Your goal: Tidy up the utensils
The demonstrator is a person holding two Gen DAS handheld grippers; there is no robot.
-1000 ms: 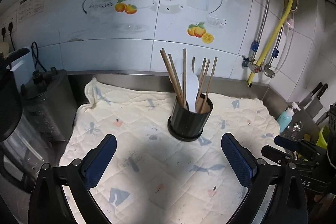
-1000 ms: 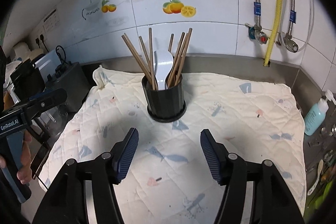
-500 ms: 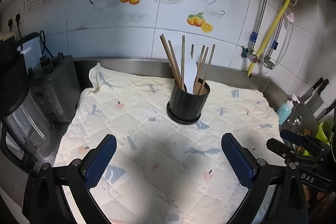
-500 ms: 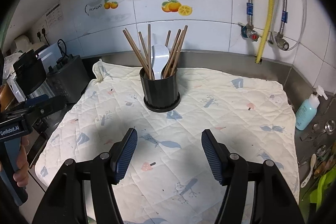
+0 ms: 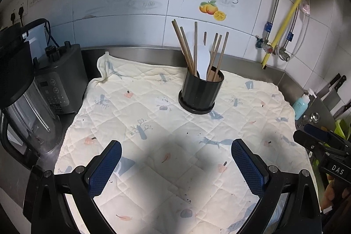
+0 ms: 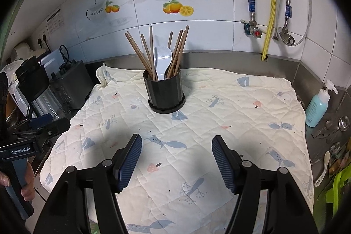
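A black utensil holder (image 5: 200,91) stands upright on the quilted cloth (image 5: 153,124), also in the right wrist view (image 6: 165,91). It holds several wooden chopsticks (image 5: 186,47) (image 6: 144,52) and a white rice paddle (image 5: 203,63) (image 6: 161,60). My left gripper (image 5: 176,160) is open and empty, well short of the holder above the cloth's near part. My right gripper (image 6: 176,155) is open and empty, also short of the holder.
A blender and grey appliance (image 5: 59,82) stand left of the cloth. A blue soap bottle (image 6: 317,106), metal spoons (image 6: 342,124) and a white spoon (image 6: 322,168) lie at the right. Pipes and valves (image 6: 263,30) run down the tiled wall. Knives (image 5: 333,89) hang at the right.
Both grippers have drawn back and up from the holder, so it looks smaller and farther. Both stay open and empty.
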